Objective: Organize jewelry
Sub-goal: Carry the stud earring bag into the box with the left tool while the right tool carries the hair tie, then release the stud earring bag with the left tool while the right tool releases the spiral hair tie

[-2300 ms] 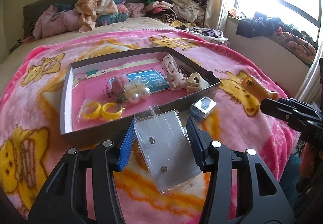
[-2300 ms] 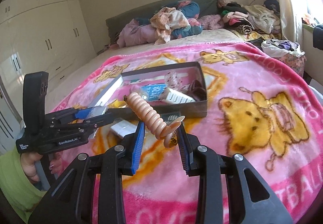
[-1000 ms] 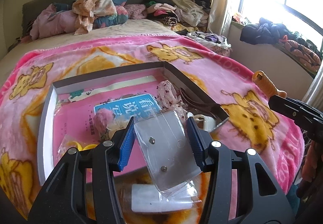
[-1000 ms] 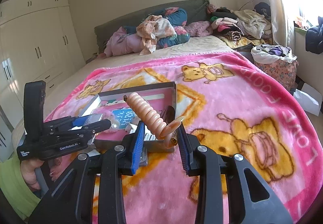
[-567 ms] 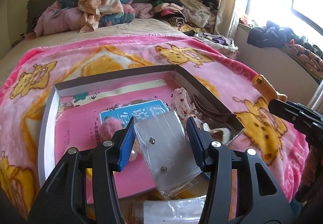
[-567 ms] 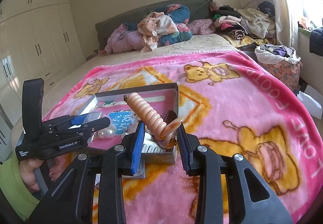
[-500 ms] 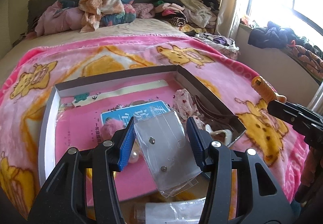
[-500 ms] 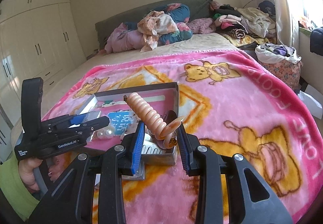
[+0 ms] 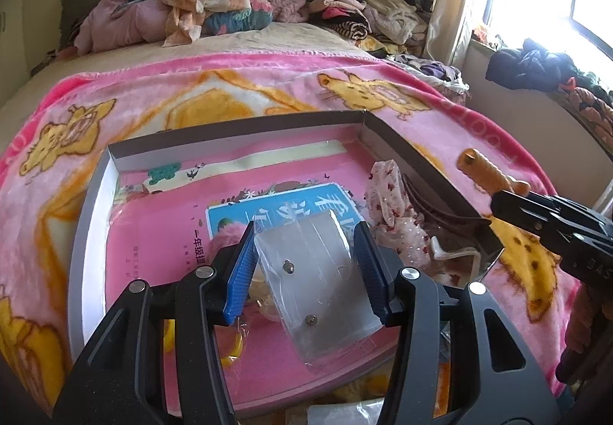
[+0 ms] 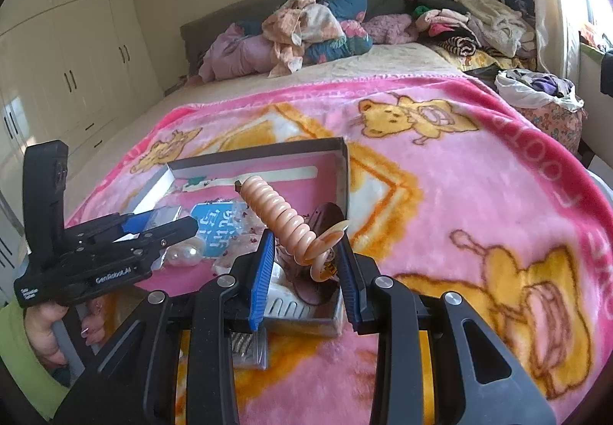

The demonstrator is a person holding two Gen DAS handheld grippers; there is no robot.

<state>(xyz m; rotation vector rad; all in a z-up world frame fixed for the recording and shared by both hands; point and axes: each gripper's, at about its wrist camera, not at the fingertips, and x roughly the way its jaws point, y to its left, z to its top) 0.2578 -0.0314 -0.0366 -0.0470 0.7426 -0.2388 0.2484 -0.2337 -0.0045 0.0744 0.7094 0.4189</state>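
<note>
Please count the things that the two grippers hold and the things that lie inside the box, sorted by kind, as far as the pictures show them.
Held:
clear packet with studs: 1
peach spiral hair tie: 1

In the box:
pearl balls: 2
floral scrunchie: 1
dark hair claw: 1
pink pompom: 1
yellow pieces, partly hidden: count unclear

Total counted: 7

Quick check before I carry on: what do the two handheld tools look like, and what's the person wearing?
Both tools are black angular frames with silver bolts and ribbed blue pads on the fingers. The left tool has white "GenRobot.AI" lettering on its side and an upright black block at the rear. The hand gripping it shows a lime-green sleeve.
</note>
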